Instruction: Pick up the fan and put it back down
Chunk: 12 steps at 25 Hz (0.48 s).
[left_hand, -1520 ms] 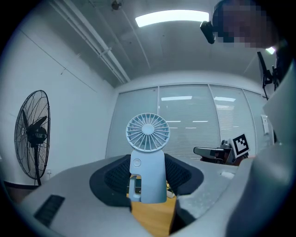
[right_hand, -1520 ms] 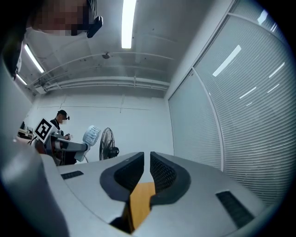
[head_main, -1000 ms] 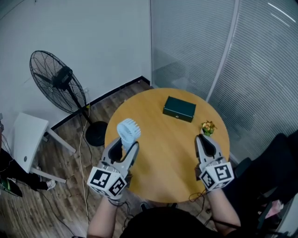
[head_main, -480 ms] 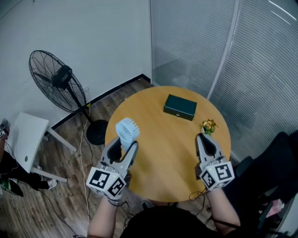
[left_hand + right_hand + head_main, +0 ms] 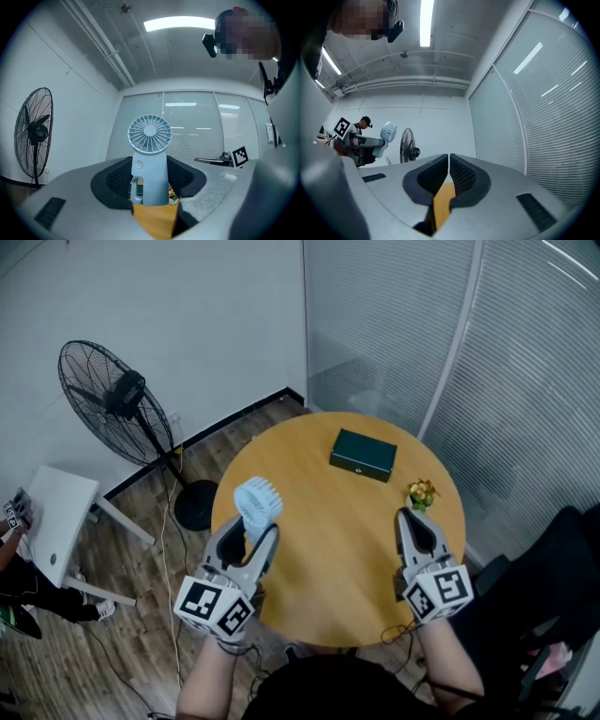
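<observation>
On the worktop point(image 5: 328, 559), the box point(image 5: 362, 457) lies near the far edge and the potted plant point(image 5: 420, 493) at the right edge. The small fan point(image 5: 258, 502) is upright at the worktop's left edge, between the fingers point(image 5: 266, 549) of the left gripper point(image 5: 251, 527). Left of the worktop, on the floor, stands the floor fan point(image 5: 117, 395), with the side table point(image 5: 56, 521) farther left.

Your left gripper point(image 5: 251, 532) and right gripper point(image 5: 406, 517): pale grey moulded shells, tapered jaws lined with black ribbed pads point(image 5: 117, 176). White cube point(image 5: 216, 607) on each, black square markers. Dark top point(image 5: 319, 692); forearms uncovered.
</observation>
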Available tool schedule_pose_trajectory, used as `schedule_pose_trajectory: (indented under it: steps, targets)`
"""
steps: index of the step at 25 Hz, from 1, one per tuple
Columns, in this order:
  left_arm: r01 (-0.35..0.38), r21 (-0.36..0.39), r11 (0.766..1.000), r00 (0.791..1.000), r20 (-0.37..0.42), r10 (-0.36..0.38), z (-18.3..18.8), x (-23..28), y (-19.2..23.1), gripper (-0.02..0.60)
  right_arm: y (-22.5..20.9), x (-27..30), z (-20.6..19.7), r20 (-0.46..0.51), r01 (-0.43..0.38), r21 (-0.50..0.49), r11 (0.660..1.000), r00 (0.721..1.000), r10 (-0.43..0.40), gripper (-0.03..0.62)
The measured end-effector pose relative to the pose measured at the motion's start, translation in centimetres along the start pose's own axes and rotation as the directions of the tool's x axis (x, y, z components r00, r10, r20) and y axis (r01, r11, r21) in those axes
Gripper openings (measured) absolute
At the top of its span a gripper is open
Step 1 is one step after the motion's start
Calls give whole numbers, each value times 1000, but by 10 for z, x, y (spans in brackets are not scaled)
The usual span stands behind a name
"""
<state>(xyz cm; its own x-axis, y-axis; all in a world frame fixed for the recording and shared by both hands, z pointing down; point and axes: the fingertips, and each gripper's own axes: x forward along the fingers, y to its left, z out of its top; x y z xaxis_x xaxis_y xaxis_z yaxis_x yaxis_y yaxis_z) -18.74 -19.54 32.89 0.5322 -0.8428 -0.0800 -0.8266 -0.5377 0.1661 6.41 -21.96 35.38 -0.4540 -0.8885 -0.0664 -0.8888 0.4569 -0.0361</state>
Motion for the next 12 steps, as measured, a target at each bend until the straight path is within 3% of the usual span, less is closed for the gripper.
schedule_pose_trajectory:
  steps: [12]
  targets:
    - [-12, 0, 1000, 1000, -3, 12, -1, 0, 2, 213, -2, 3, -1, 5, -12, 5, 1000, 1000, 12, 5]
